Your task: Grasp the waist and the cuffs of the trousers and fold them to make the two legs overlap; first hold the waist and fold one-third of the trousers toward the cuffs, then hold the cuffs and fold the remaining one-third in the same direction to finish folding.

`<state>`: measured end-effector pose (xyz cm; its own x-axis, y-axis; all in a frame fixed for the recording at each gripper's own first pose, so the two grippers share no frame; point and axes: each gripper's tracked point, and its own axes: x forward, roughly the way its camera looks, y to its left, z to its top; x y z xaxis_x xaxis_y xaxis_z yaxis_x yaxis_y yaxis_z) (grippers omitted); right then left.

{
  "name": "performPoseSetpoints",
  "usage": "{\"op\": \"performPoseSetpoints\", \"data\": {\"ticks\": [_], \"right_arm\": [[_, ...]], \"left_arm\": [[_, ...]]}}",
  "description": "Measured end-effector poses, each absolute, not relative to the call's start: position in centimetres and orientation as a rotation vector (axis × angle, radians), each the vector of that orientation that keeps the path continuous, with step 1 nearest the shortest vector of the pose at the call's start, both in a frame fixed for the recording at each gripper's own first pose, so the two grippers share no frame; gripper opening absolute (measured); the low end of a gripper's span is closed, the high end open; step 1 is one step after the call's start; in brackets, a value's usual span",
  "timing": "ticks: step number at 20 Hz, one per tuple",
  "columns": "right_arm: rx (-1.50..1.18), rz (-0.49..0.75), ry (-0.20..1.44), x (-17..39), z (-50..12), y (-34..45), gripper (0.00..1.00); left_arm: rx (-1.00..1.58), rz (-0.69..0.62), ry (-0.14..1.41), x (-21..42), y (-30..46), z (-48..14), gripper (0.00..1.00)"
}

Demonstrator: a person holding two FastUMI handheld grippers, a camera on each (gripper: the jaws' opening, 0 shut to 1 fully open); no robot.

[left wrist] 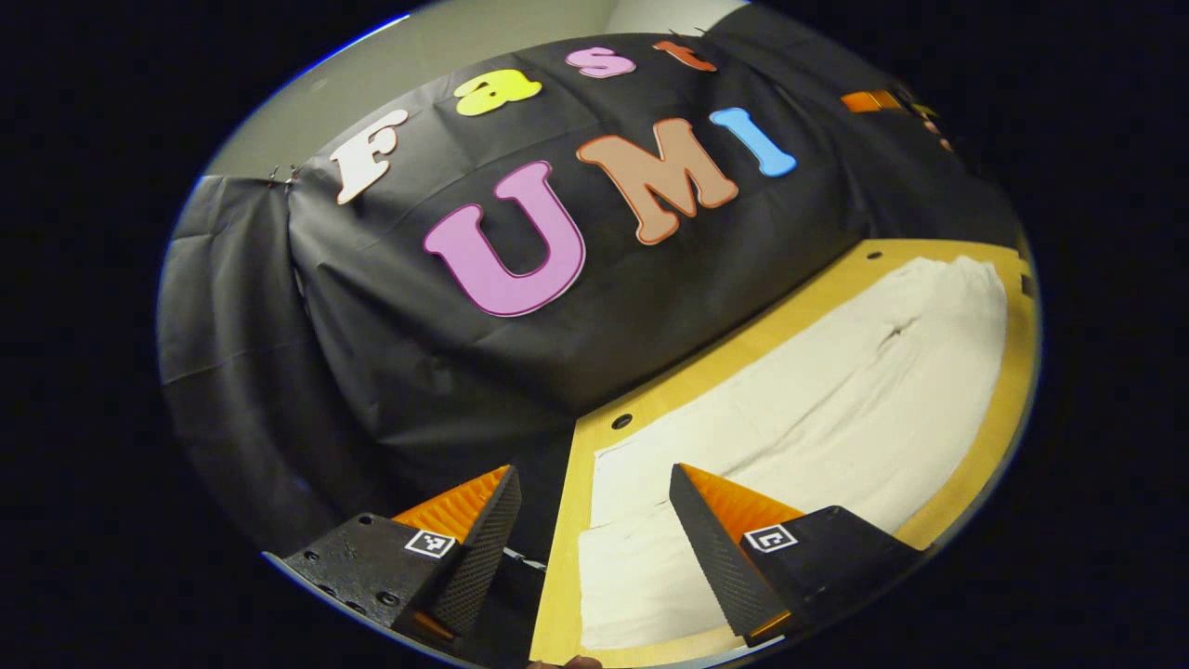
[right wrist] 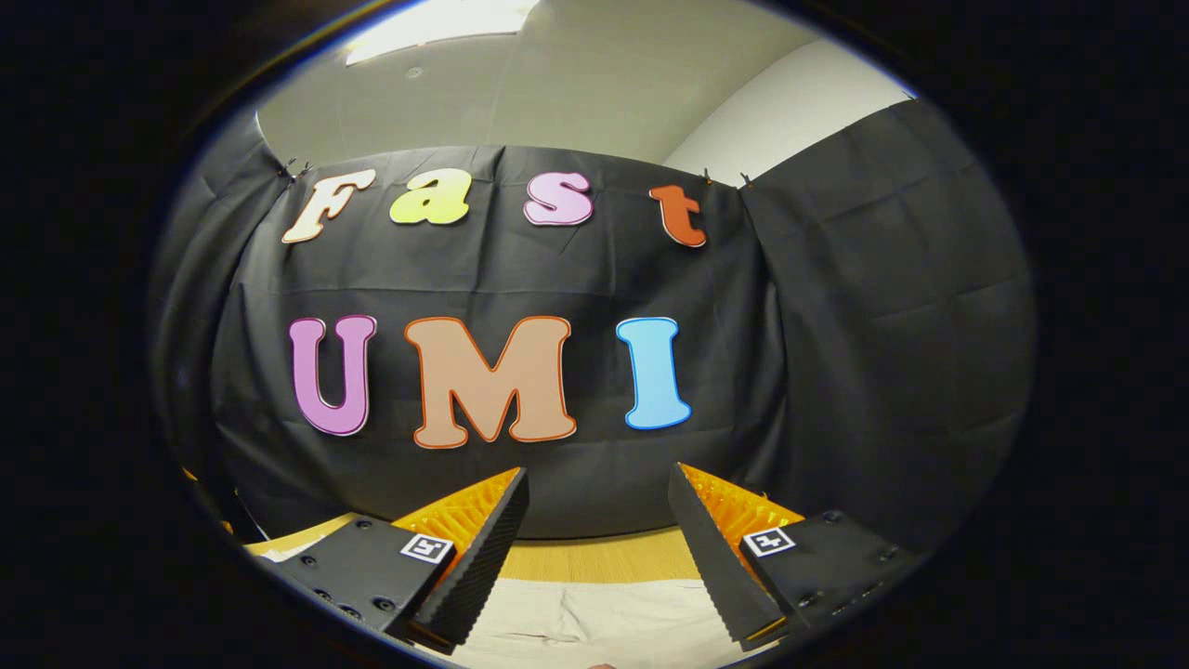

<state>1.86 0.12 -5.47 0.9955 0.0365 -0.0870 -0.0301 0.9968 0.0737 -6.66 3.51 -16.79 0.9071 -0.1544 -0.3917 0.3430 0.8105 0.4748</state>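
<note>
White trousers [left wrist: 817, 409] lie flat along the wooden table [left wrist: 571, 520] in the left gripper view, stretching from the near end up to the far right. My left gripper [left wrist: 594, 483] hangs open above the near end of the cloth and the table's left edge, nothing between its fingers. In the right gripper view a strip of the white trousers [right wrist: 594, 623] shows low between the fingers, on the table [right wrist: 604, 560]. My right gripper [right wrist: 599, 483] is open above it, holding nothing.
The black cloth booth wall [left wrist: 464, 353] drops close behind the table's far edge. Small round holes [left wrist: 621, 421] mark the table's surface near that edge. A pale room wall and ceiling [right wrist: 576, 84] rise above the cloth.
</note>
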Motion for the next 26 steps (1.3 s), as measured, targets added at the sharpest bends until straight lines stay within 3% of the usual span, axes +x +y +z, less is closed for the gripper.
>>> {"op": "performPoseSetpoints", "data": {"ticks": [20,26], "right_arm": [[-0.020,0.062,0.118,0.5,-8.1,2.4,0.96],[-0.053,0.054,0.129,0.0,-8.8,2.5,0.98]], "left_arm": [[1.059,-0.742,0.666,-14.3,7.7,-30.2,0.97],[1.127,-0.824,0.774,-16.3,10.2,-33.2,0.97]]}}
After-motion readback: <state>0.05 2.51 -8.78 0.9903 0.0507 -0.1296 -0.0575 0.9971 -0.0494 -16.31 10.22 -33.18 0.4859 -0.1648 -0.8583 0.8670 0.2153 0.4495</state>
